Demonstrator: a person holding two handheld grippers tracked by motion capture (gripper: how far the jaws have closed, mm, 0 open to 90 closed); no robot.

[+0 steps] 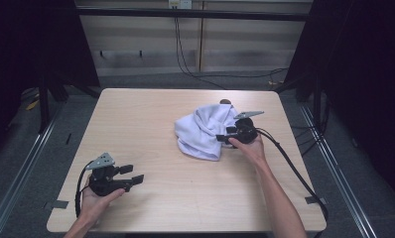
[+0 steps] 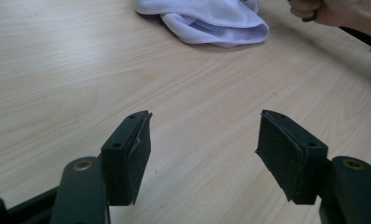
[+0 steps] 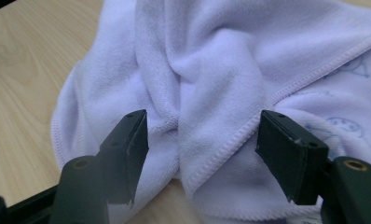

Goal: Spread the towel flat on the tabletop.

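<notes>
Our right tool (image 3: 202,140) is wide open against the crumpled white towel (image 1: 205,130) lying right of centre on the tabletop (image 1: 151,124); we should straddle the stitched hem (image 3: 249,126) before closing. Left tool (image 1: 131,174) rests open, holding nothing

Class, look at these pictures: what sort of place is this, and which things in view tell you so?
Probably a lab or recording workspace, not a home: a bare wooden table ringed by dark curtains, loose cables trailing on the grey floor, and a person's cabled tongs near a white towel.
</notes>
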